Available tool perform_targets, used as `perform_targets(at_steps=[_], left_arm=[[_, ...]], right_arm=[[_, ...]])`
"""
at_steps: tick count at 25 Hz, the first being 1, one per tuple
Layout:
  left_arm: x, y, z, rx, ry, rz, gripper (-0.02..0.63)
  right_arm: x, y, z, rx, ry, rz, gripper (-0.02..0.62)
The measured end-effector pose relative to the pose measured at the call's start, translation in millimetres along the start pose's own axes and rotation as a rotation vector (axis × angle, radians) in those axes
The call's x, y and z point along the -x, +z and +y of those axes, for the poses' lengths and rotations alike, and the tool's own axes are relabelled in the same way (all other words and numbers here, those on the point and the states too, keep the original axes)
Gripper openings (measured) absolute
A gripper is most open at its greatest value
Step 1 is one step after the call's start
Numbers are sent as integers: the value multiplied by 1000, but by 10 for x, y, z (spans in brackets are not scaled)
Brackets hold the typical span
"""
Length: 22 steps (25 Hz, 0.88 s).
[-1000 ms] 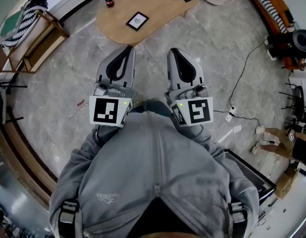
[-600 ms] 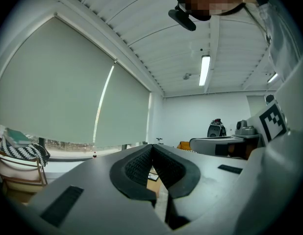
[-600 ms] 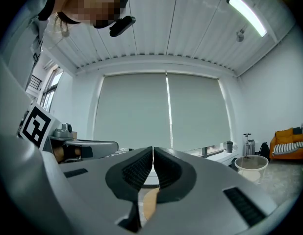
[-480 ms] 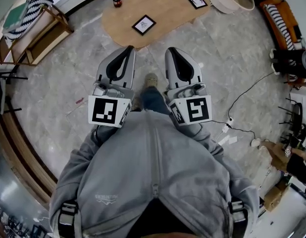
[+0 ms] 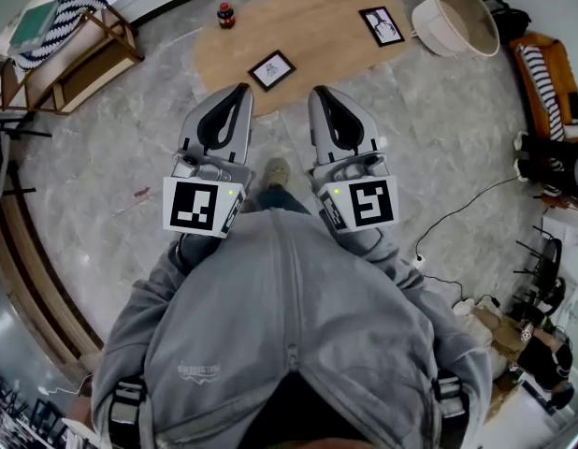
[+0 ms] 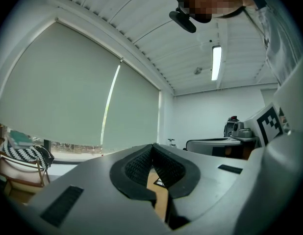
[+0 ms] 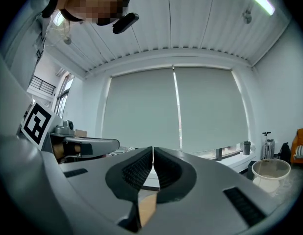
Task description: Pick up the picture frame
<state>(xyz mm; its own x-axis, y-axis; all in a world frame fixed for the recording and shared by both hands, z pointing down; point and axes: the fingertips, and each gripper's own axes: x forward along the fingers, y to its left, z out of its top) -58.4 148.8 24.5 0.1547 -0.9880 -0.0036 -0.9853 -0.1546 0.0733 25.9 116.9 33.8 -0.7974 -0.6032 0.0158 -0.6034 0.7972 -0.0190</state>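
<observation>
No word or number can be read for certain. A small logo (image 5: 200, 370) is printed on the sweatshirt (image 5: 298, 325), but its letters are too small to be made out. A black-and-white square marker (image 5: 197, 208) is carried on the left gripper (image 5: 240, 92) and a second marker (image 5: 366, 204) on the right gripper (image 5: 317, 93); both are patterns, not letters. The label on the bottle (image 5: 225, 15) and the prints in the near frame (image 5: 272, 69) and the far frame (image 5: 382, 25) are too small to be read.

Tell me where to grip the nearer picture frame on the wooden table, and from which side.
Likely its near border, coming low from the table's front edge. The picture frame appears to lie flat near that edge, so only its thin rim offers the jaws a pinch. Open the left gripper first.
</observation>
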Motion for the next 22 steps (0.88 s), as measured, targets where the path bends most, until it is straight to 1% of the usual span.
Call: perform_targets(at_steps=[4,7,11,15,22], left_arm=[[-330,-85,-17,0,34,19,18],[-504,-119,-20,-3,60,28,18],[-701,-143,-26,-2,74,31,18],[-829,-173,-39,-7,92,35,18],[-863,-302,6,-8,120,62,18]], right_arm=[[-173,-86,-382,-20,24,14,32],[-262,-120,-553,-28,50,18,34],[-348,-158,-705,-33,80,18,32],[-392,-221,-844,-45,91,23,32],[-440,-380,-935,-67,101,38,32]])
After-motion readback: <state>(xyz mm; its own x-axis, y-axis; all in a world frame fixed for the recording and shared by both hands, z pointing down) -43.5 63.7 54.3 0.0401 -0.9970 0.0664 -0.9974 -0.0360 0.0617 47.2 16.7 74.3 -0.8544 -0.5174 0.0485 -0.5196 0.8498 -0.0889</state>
